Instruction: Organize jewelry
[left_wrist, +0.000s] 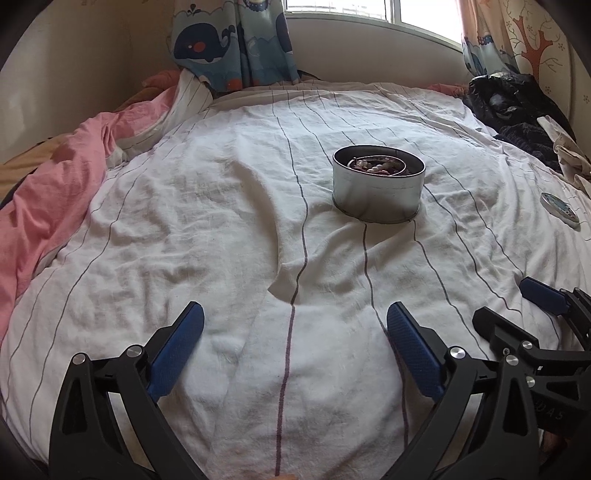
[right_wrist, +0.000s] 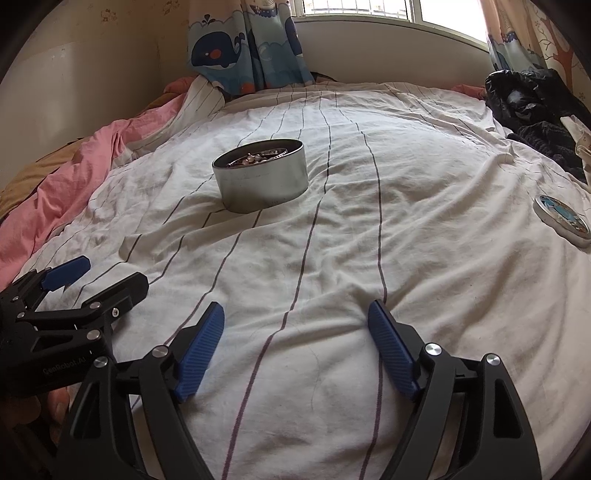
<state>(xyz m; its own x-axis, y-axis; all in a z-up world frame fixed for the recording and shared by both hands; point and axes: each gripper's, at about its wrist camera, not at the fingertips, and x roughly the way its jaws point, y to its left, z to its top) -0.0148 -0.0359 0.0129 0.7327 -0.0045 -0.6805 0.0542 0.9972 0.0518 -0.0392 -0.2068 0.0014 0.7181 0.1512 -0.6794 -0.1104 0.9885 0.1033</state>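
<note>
Bed with white striped sheet (left_wrist: 221, 229), seen from the near edge. A round metal tin (left_wrist: 378, 190) stands upright on the sheet, lid off, with beaded jewelry (left_wrist: 373, 167) heaped inside. In the left wrist view the tin lies at about 1 o'clock from the left hand-held gripper (left_wrist: 295, 325); in the right wrist view it lies at about 11 o'clock from the right hand-held gripper (right_wrist: 295, 325). Both grippers are well apart from the tin.

Left hand-held gripper: blue-padded fingers (left_wrist: 177, 350) spread wide over bare sheet, nothing between them. Right hand-held gripper: fingers (right_wrist: 391, 350) also spread wide, a little narrower than the left, nothing between them. The two tools sit side by side, each visible at the edge of the other's view.

A round decorated lid (right_wrist: 563, 218) lies flat on the sheet at about 2 o'clock from the right gripper, well apart from the tin. A pink cover (left_wrist: 55, 206) is bunched along the bed's edge at 9 to 10 o'clock. Dark clothing (left_wrist: 517, 110) is piled at 2 o'clock near the far corner. Whale-print curtains (left_wrist: 232, 40) hang at 12 o'clock below a bright window (left_wrist: 369, 9).
</note>
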